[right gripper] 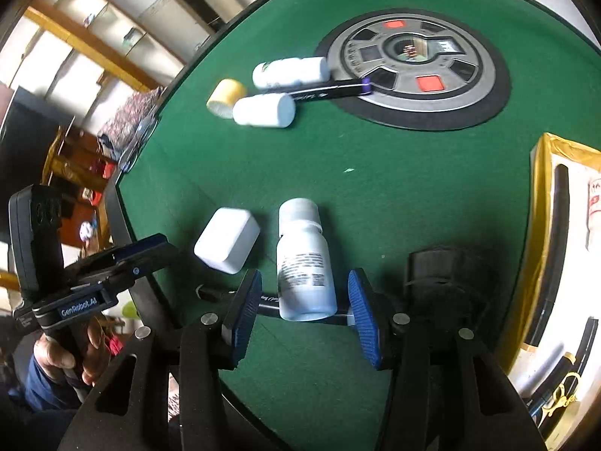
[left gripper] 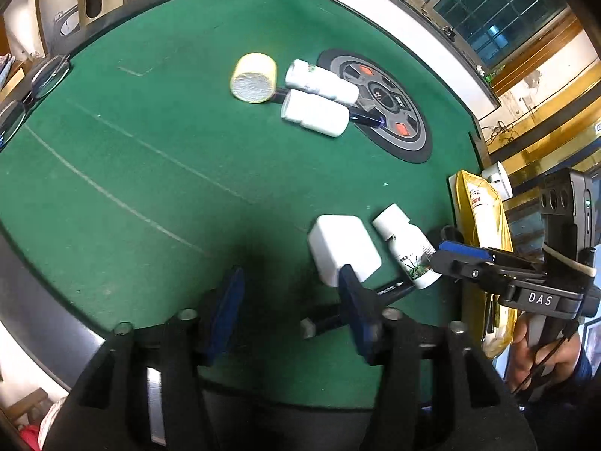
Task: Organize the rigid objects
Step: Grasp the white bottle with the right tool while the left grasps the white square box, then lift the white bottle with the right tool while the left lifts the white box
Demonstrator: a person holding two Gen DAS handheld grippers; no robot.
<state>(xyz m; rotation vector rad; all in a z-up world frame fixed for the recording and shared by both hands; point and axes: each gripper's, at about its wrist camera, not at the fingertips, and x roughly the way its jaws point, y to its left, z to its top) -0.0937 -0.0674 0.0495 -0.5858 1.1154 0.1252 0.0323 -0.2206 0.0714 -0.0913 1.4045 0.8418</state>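
Note:
On the green table [left gripper: 157,173] lie a white rounded box [left gripper: 342,248] [right gripper: 227,238], a white labelled bottle [left gripper: 407,244] [right gripper: 304,263] and a black pen [left gripper: 349,315] under them. Farther off lie two white bottles [left gripper: 319,97] [right gripper: 278,90], a yellow roll [left gripper: 253,77] [right gripper: 224,97] and a dark pen [right gripper: 330,90]. My left gripper [left gripper: 293,308] is open and empty, its right finger just in front of the box. My right gripper [right gripper: 306,312] is open, its fingers on either side of the labelled bottle's base, apart from it.
A round grey and black dial panel [left gripper: 387,105] [right gripper: 420,75] is set in the table. A gold packet [left gripper: 484,225] [right gripper: 556,225] lies at the right edge. Eyeglasses [left gripper: 33,86] sit at the far left edge. The other gripper shows in each view [left gripper: 499,274] [right gripper: 94,274].

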